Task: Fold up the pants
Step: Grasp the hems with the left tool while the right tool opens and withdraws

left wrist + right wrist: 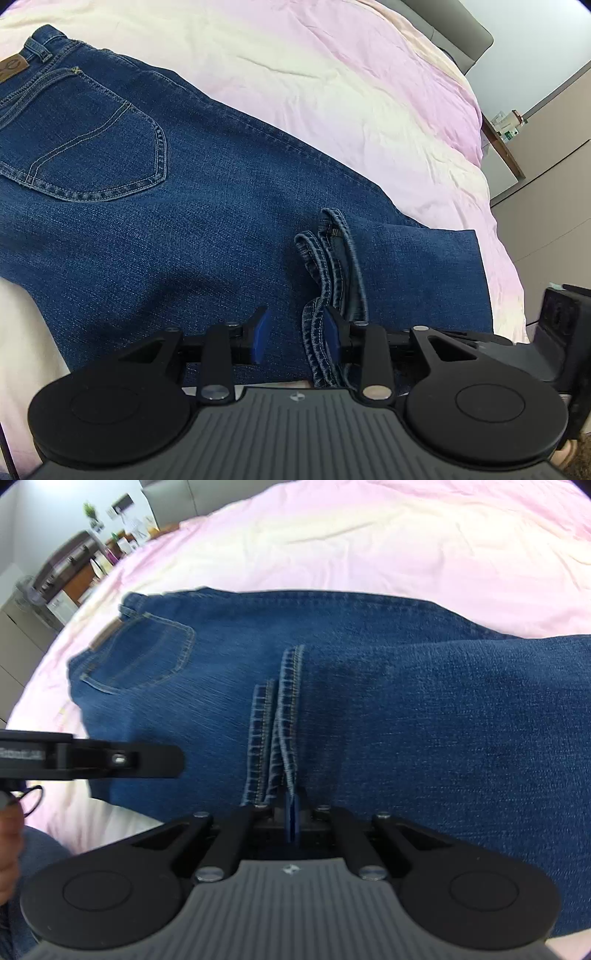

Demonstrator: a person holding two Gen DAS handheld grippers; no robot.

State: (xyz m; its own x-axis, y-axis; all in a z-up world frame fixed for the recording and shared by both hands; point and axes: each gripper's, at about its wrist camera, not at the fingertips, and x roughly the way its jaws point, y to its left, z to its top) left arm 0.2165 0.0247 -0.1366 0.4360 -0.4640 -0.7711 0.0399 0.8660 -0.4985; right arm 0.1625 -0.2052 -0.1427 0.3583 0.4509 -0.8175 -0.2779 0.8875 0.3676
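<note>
The right gripper (pixel 292 814) is clenched on the stitched hem cuffs (pixel 280 716) of one pair of blue jeans (pixel 406 709), likely to carry the leg ends toward the waist. The left gripper (pixel 295 330) stands parted, the same cuffs against one pad, not pinched. Beyond both, the jeans lie flat on the pink bedspread (pixel 332 74), one back pocket (pixel 92 147) showing.

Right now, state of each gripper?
Left gripper: open, hems between the jaws, not pinched.
Right gripper: shut on the hems.
</note>
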